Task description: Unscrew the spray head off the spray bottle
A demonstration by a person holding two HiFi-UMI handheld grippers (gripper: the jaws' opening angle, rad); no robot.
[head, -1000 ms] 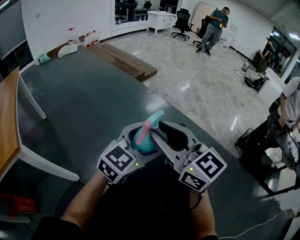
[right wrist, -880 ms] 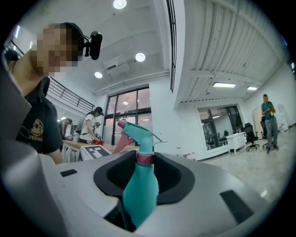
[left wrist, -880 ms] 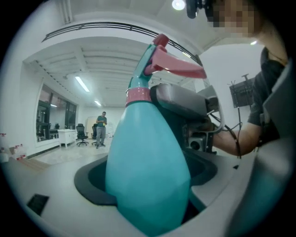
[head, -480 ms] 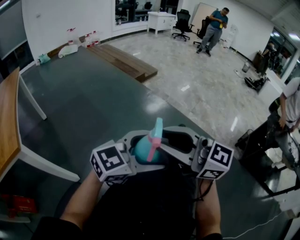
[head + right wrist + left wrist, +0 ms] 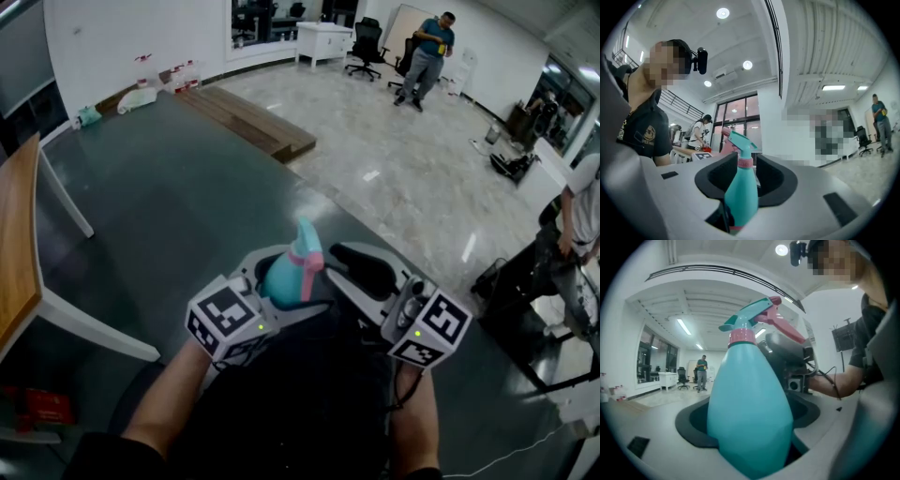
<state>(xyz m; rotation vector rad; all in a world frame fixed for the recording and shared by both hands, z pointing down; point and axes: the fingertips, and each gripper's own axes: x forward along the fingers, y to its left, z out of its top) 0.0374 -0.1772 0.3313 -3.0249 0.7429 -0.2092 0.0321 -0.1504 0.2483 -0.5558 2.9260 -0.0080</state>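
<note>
Spray bottle [image 5: 283, 281], head view: teal, held in the air between the person's body and the dark table [image 5: 169, 206], tilted with its top pointing away.
Head view, spray head [image 5: 307, 242]: teal, sitting on the neck, with a pink trigger [image 5: 306, 272] running down the front.
Head view, left gripper [image 5: 274, 272]: clamped round the bottle's body, its marker cube [image 5: 228, 319] facing up at lower left.
Head view, right gripper [image 5: 334, 266]: just right of the spray head, with one dark pad beside it. Contact cannot be told from here.
Head view, room: a wooden table [image 5: 17, 253] at the left edge, a low wooden platform [image 5: 248, 120] on the floor, and a person [image 5: 429, 52] in a teal top far back.
Left gripper view, spray bottle [image 5: 750, 413]: its body fills the gap between the jaws, both dark pads lie against it, and its base is toward the camera.
Left gripper view, pink collar [image 5: 741, 336]: joins the spray head [image 5: 749, 317] to the body, with no gap showing there.
Left gripper view, right gripper: close behind the bottle, under the pink trigger [image 5: 785, 329].
Right gripper view, jaws: wide apart, with a dark pad on either side of the neck and space on both sides, so nothing is gripped.
Right gripper view, spray bottle [image 5: 740, 197]: upright in the gap, pink collar [image 5: 744, 162] level with the pads, spray head [image 5: 740, 140] rising above them.
Right gripper view, marker cube [image 5: 701, 156]: the left gripper's, showing just left of the bottle.
</note>
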